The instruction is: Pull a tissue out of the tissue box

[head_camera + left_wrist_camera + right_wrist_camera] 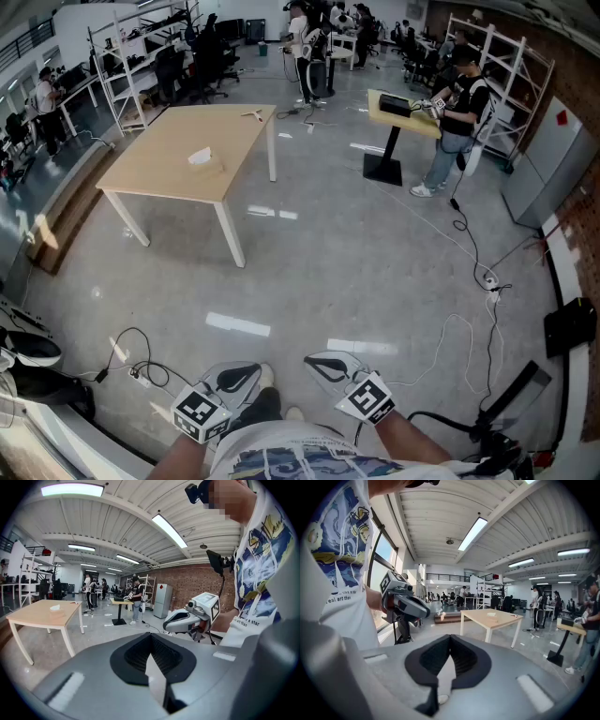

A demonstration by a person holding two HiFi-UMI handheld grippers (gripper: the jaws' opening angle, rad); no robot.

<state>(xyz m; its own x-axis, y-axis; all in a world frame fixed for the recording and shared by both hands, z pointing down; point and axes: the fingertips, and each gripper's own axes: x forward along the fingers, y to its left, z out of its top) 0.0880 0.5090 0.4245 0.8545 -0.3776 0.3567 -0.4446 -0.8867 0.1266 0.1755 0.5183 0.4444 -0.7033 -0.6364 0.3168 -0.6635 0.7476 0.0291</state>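
At the left, far across the floor from the person, stands the pale wooden worktop (150, 173). The tissue box (210, 165) sits near its middle, well apart from both grippers, so the task looks not yet begun and calls for a walk over first. A white tuft (198, 155) on top is probably the tissue, pointing upward. The box is too small here to say which way its long axis runs. Low against the person's body, the left gripper (251, 373) has its jaws together on nothing, nose tipped a little toward the floor. Just beside it on the right, the right gripper (314, 361) is likewise closed and empty. The two noses angle toward each other, which I judge to be a resting carry rather than a reach.
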